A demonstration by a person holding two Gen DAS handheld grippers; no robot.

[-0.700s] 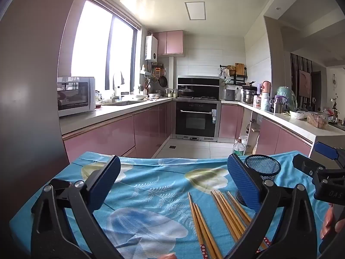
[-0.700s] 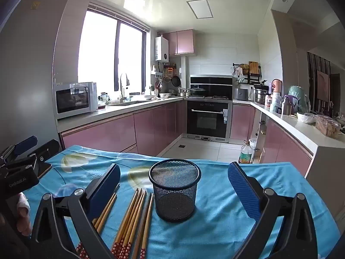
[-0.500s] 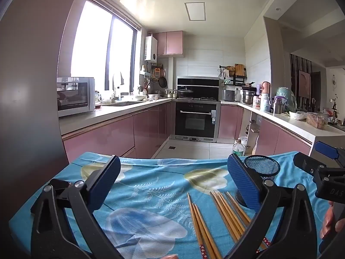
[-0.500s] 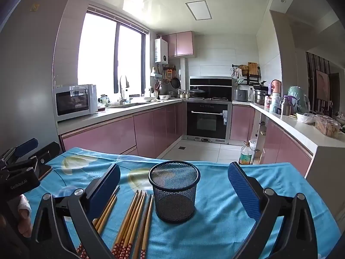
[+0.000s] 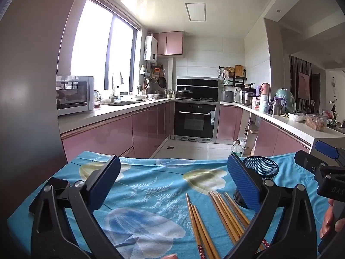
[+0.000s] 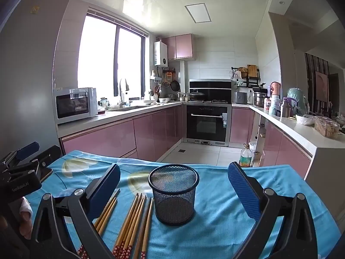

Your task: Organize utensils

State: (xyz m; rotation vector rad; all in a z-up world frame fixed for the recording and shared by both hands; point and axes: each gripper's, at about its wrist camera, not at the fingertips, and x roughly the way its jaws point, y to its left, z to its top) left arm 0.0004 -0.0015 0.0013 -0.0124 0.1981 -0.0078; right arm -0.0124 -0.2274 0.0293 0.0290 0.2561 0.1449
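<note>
The chopsticks (image 6: 131,222) lie flat on the blue cloth (image 6: 226,205), in two little bunches side by side. In the right wrist view they are at about 7 o'clock from the black mesh cup (image 6: 173,194), just beside it. The cup stands up straight and looks empty.

The right gripper (image 6: 173,192) is spread wide and holds nothing. The cup sits in the gap between its fingers. The left gripper (image 5: 173,185) is wide too and holds nothing. The chopsticks are at about 5 o'clock in its view.

What could go wrong? The sticks are thin and lie close together, so I think a claw may pinch too many at once, or one may slip out and roll. The cup looks light. A bump from a finger or a long stick could tip it over. The cloth may also bunch up if a finger drags on it.
</note>
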